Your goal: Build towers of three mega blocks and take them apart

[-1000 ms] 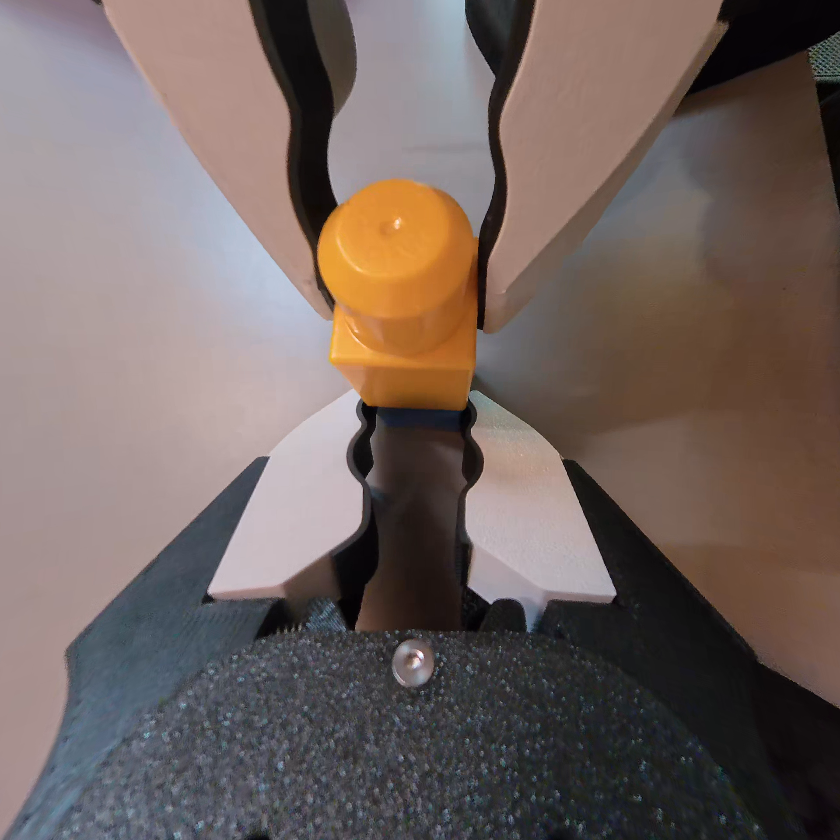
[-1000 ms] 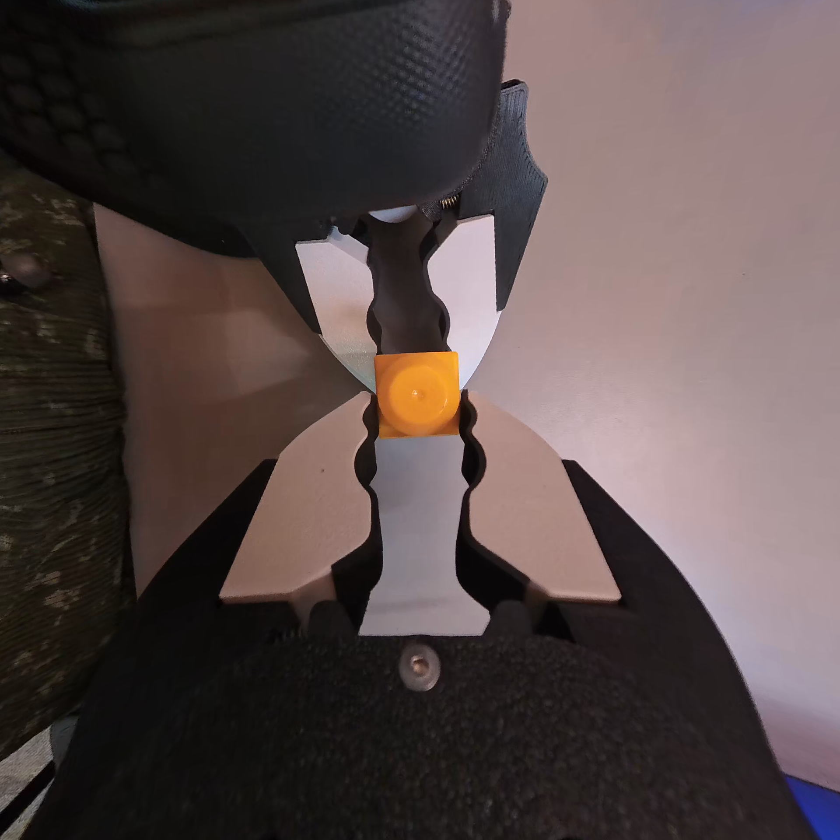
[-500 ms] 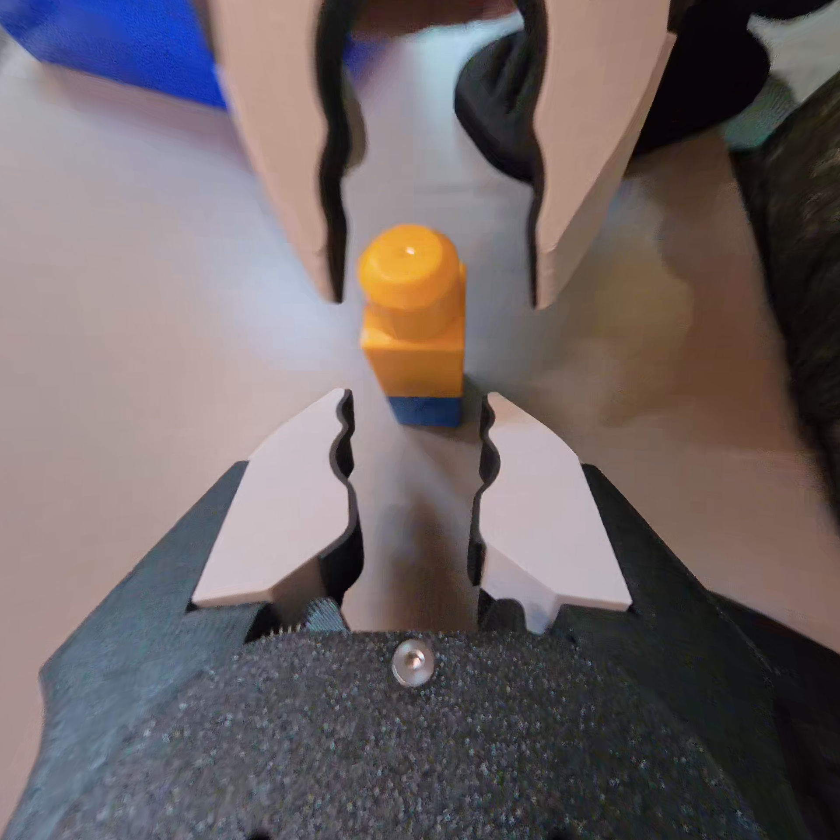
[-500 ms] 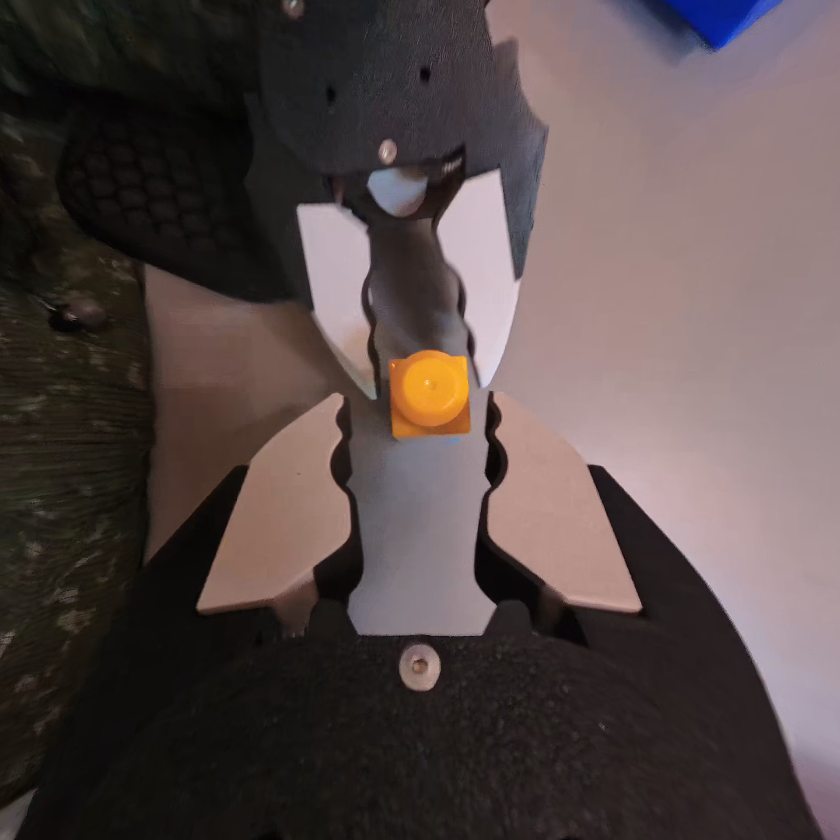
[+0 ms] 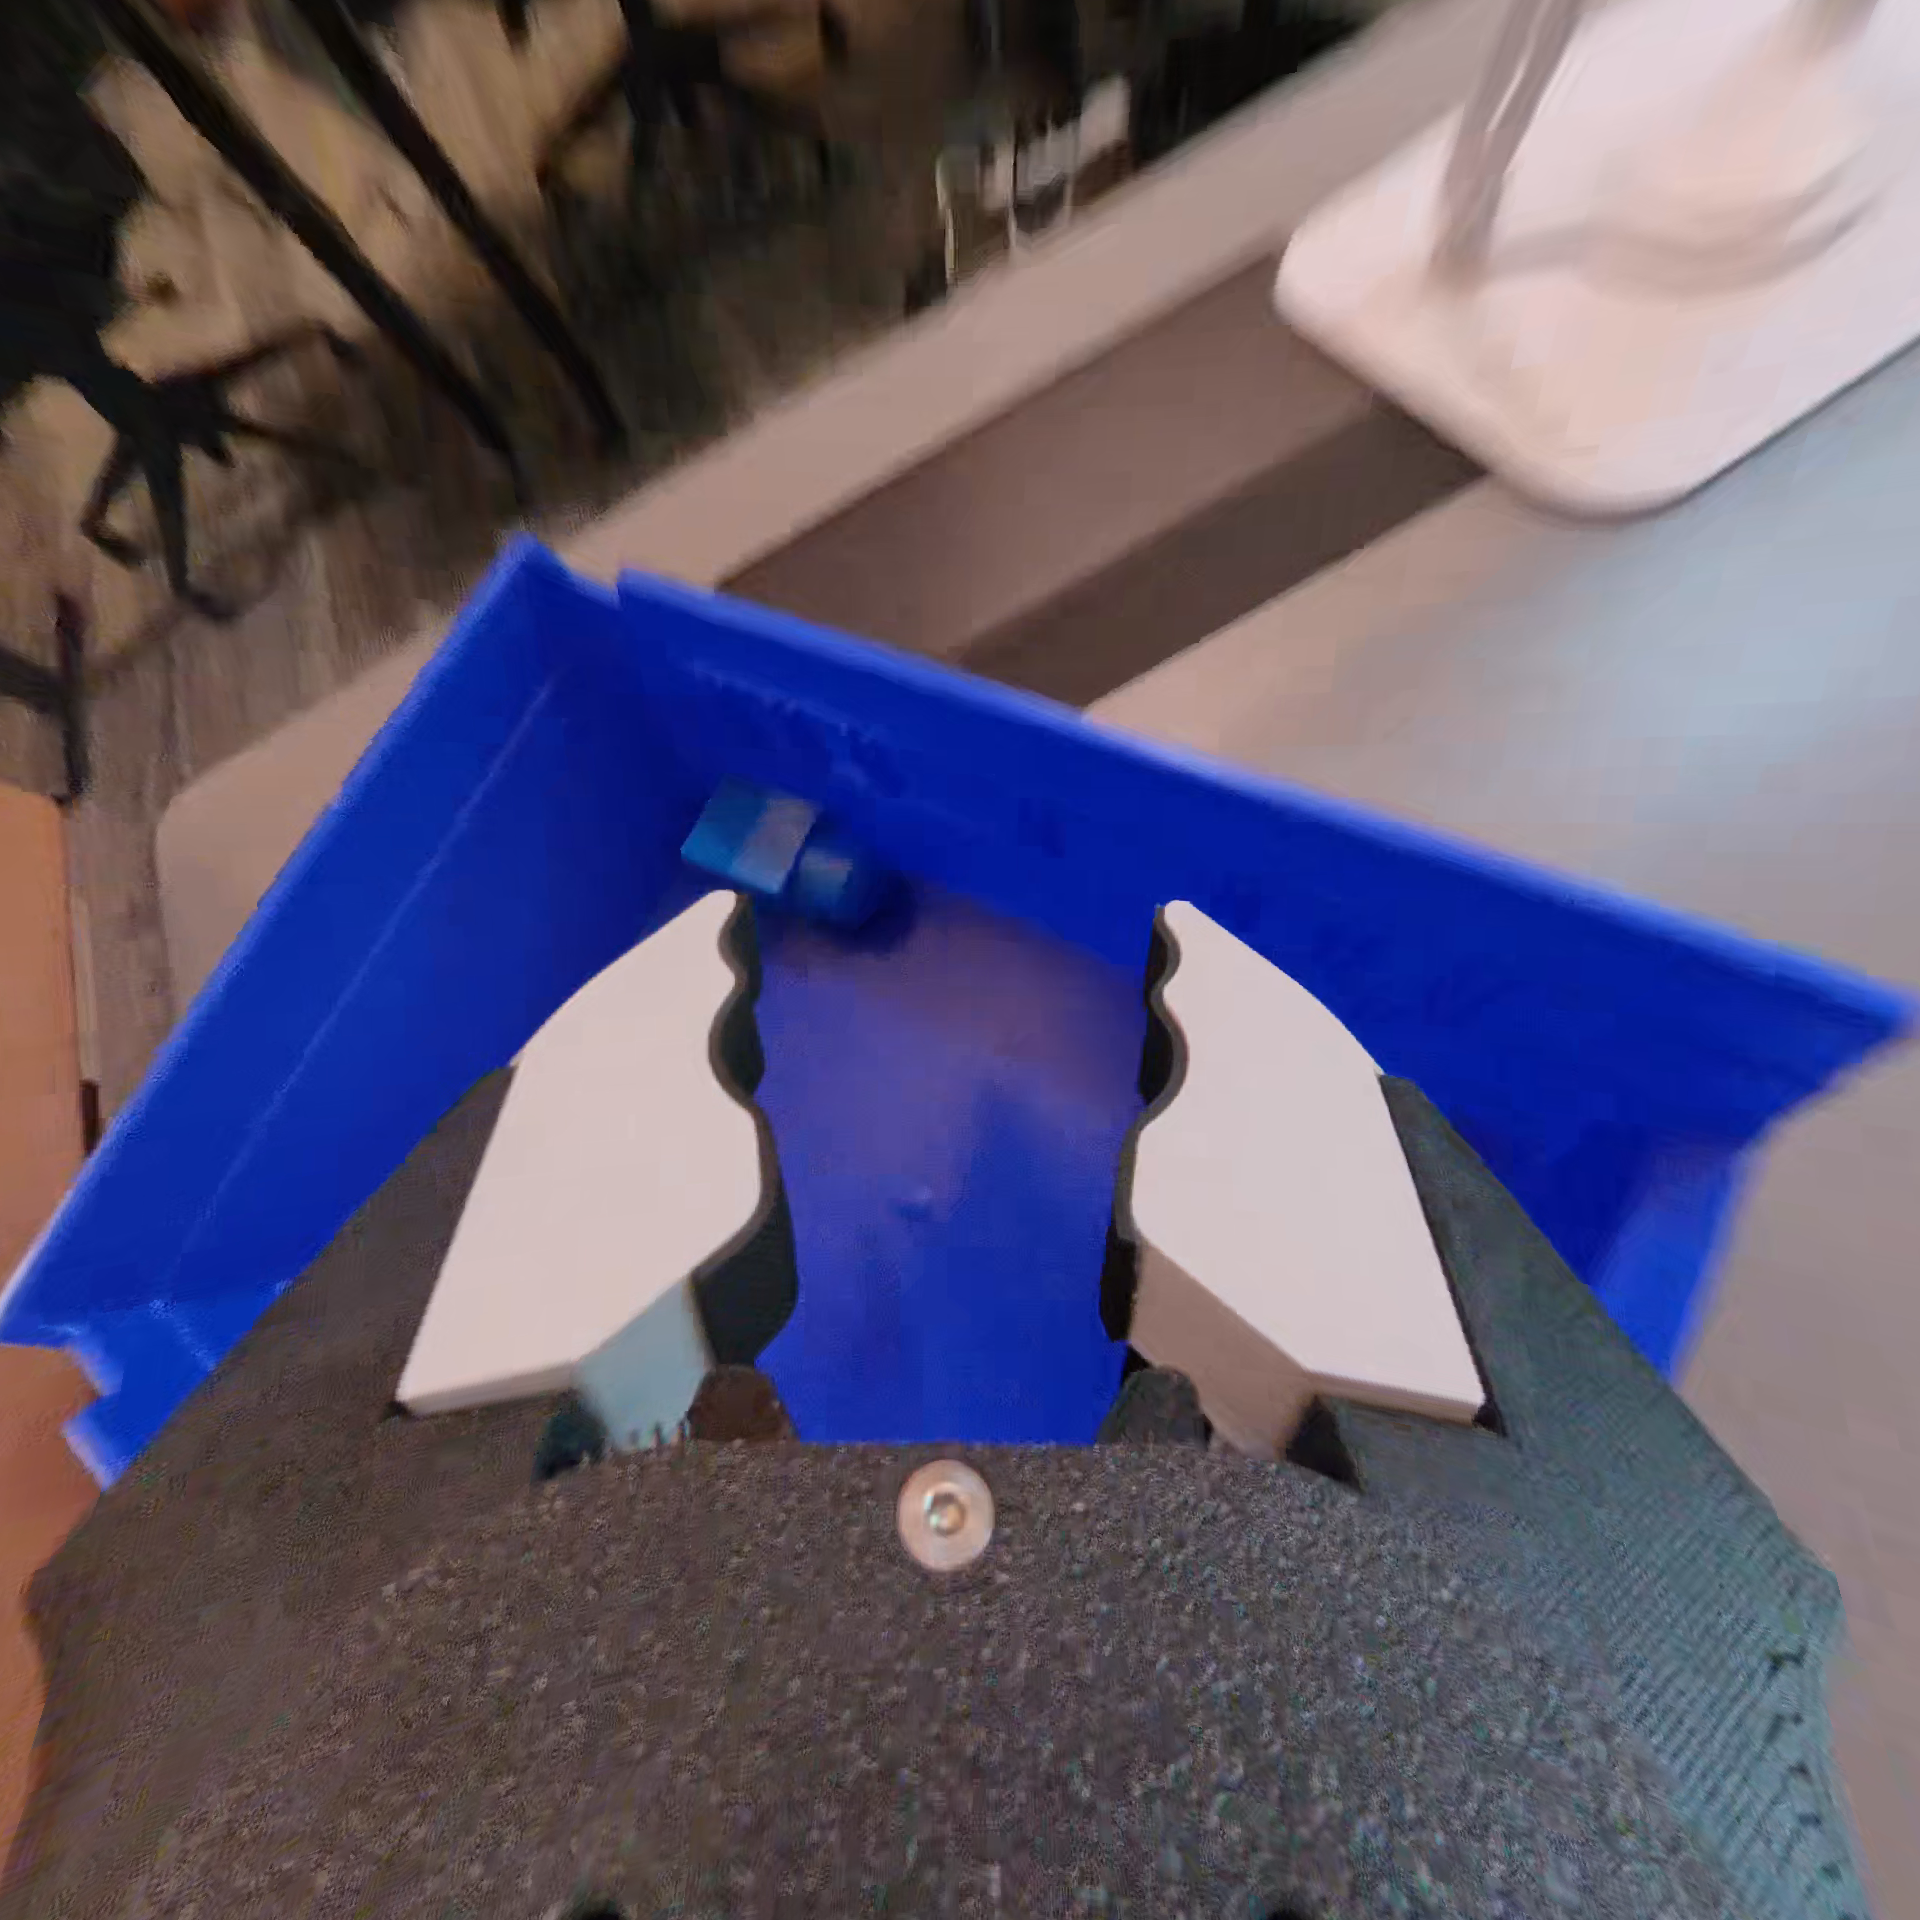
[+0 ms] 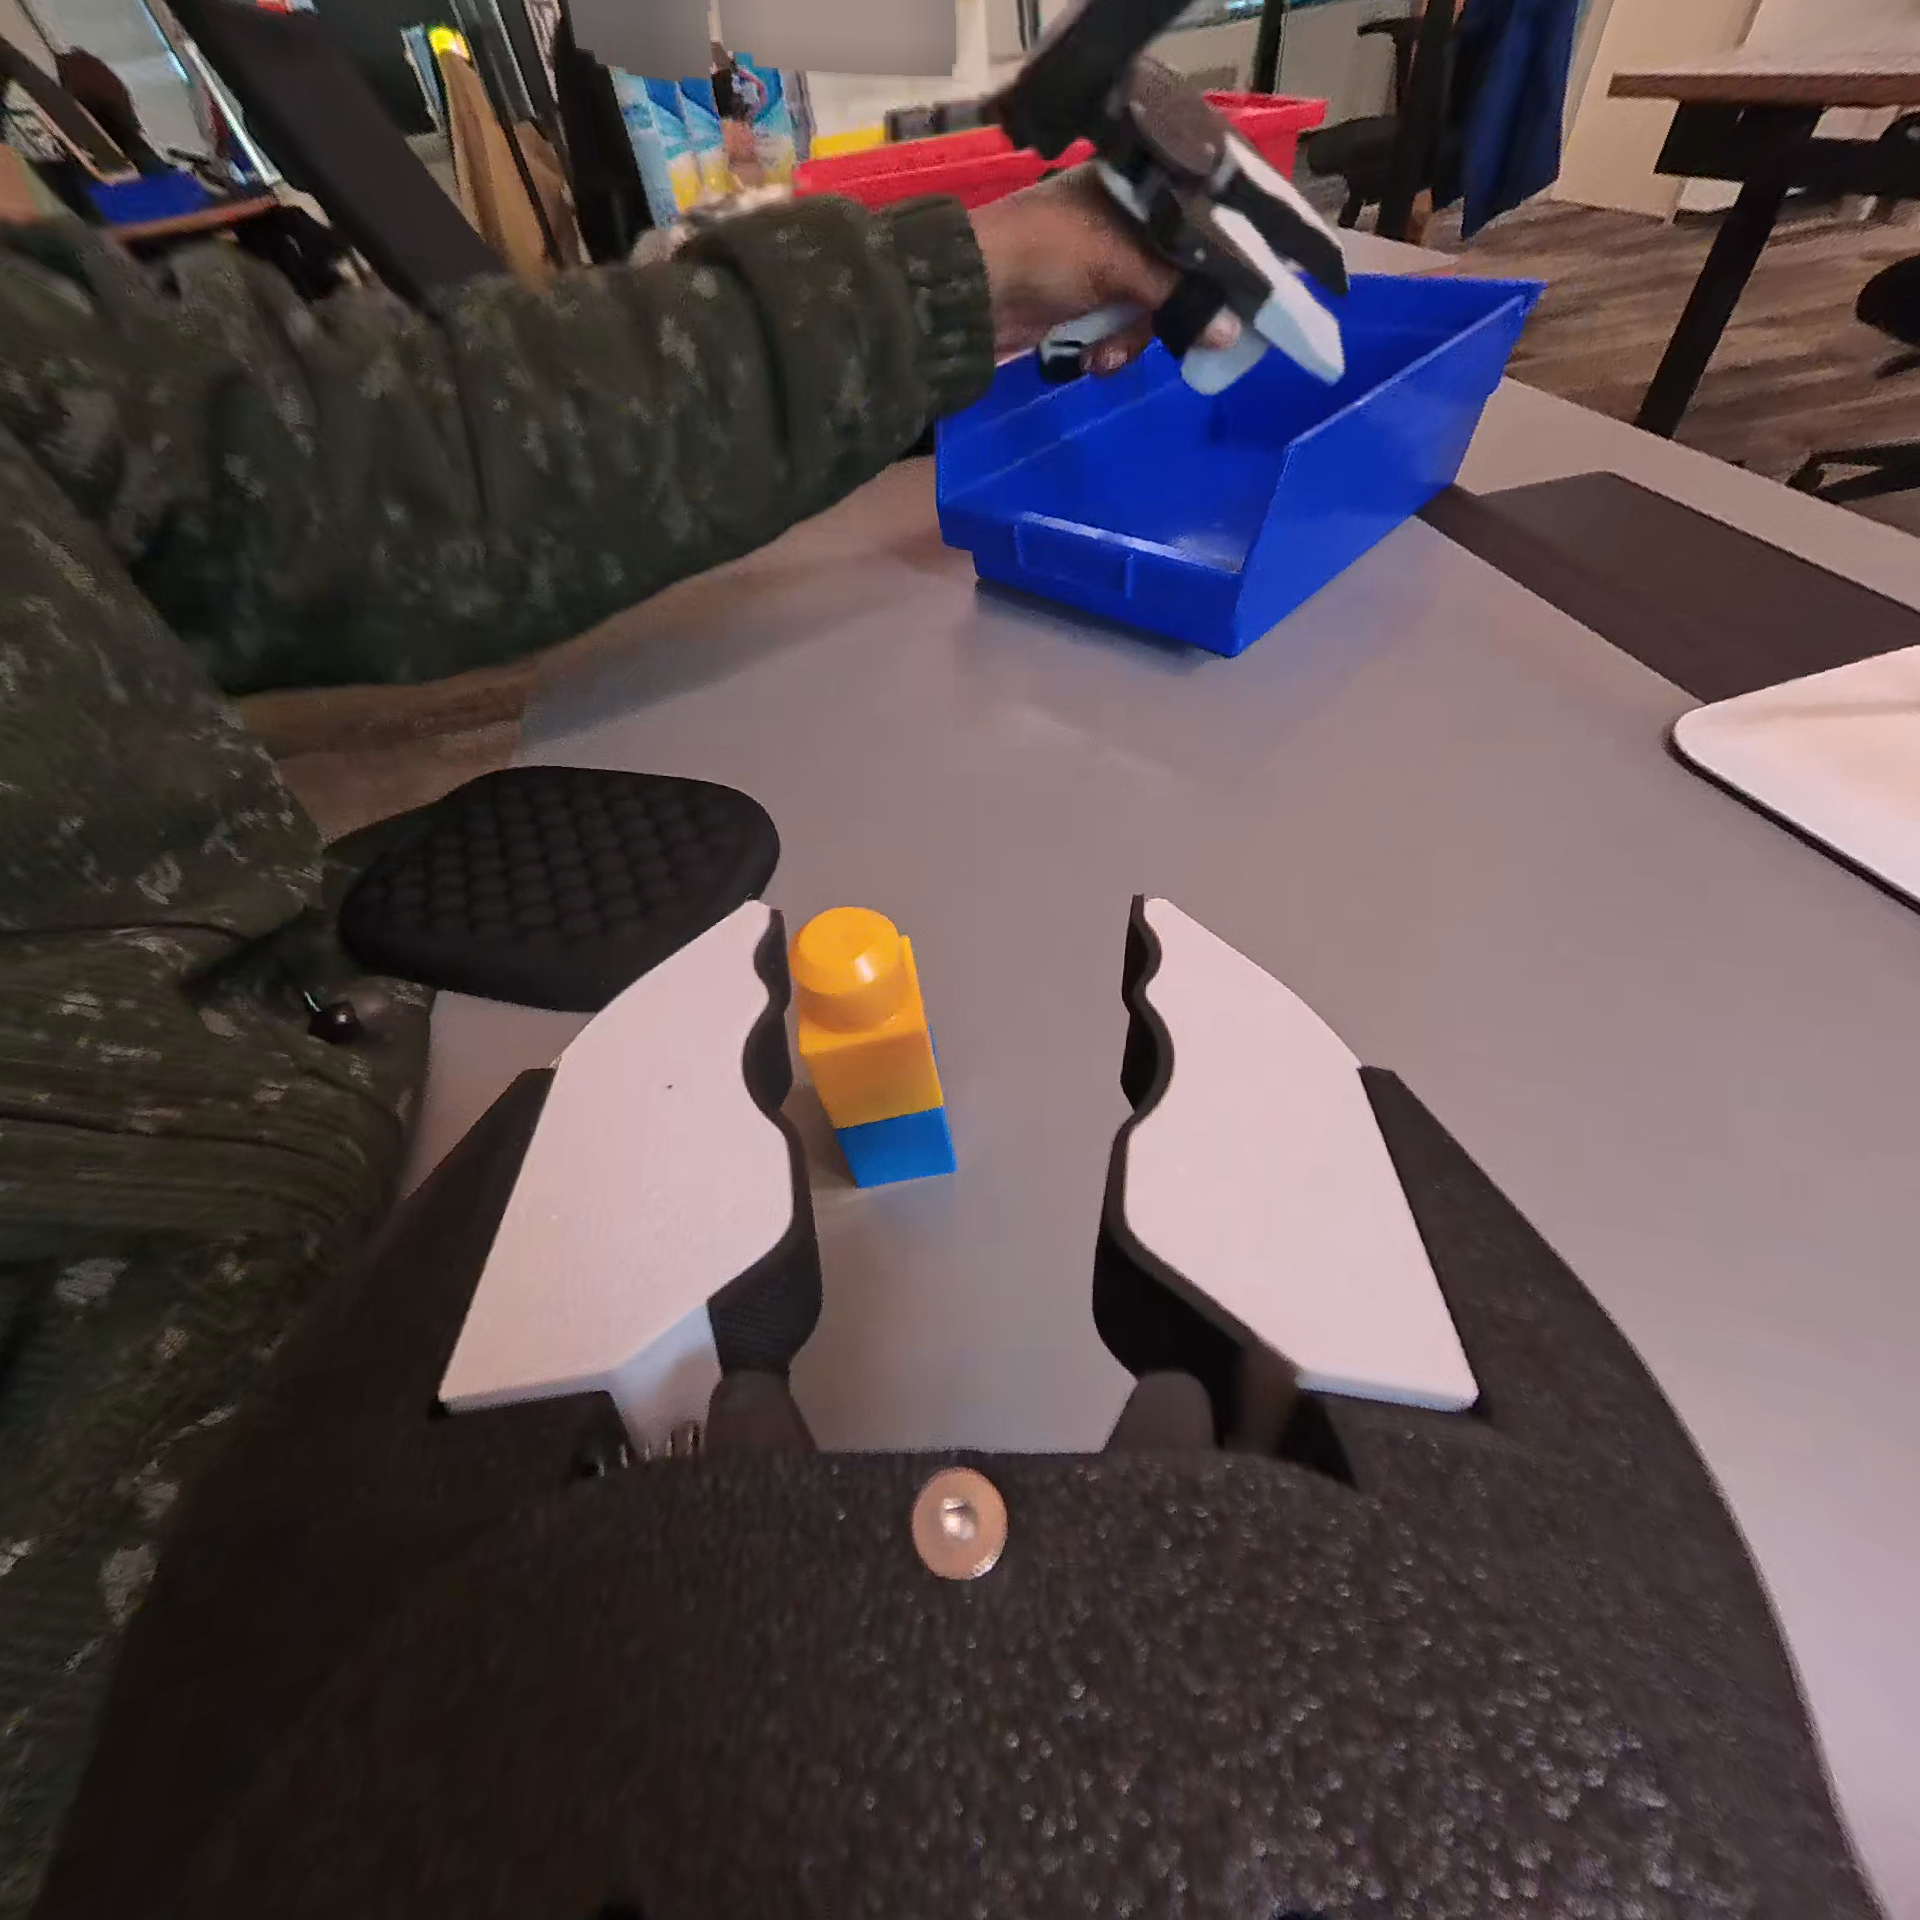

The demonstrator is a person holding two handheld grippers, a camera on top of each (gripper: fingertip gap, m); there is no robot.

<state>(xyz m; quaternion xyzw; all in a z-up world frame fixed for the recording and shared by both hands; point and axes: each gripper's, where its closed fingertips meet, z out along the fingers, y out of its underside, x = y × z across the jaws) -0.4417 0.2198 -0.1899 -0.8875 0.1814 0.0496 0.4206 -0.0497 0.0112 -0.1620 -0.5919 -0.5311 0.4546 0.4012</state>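
A short tower, an orange block [image 6: 862, 1029] on a blue block [image 6: 896, 1143], stands upright on the grey table [image 6: 1299, 831]. My right gripper [image 6: 953, 906] is open around it. The tower is close to the left finger [image 6: 665, 1122], and no pad presses on it. My left gripper [image 5: 951, 909] is open and empty over the blue bin [image 5: 1351, 935]. A loose blue block [image 5: 779, 852] lies on its side in the bin by the far wall, just beyond the left fingertip. The left gripper also shows in the right wrist view [image 6: 1257, 322], above the bin [image 6: 1226, 520].
A black textured pad [image 6: 561, 883] lies left of the tower. A person's green sleeve [image 6: 520, 416] reaches across the back left. A white flat board [image 6: 1818, 758] lies at the right edge; it also shows in the left wrist view [image 5: 1610, 260]. A dark strip [image 6: 1662, 582] runs behind the bin. The gap from one gripper's tips to the other's is roughly 45 centimetres. The loose blue block [image 5: 779, 852] is about 10 centimetres from my left fingertips and 50 centimetres from my right.
Both grippers opened and let go of the tower, which stays standing on the table. My left gripper swung away to above the blue bin. My right gripper drew back and tilted up.
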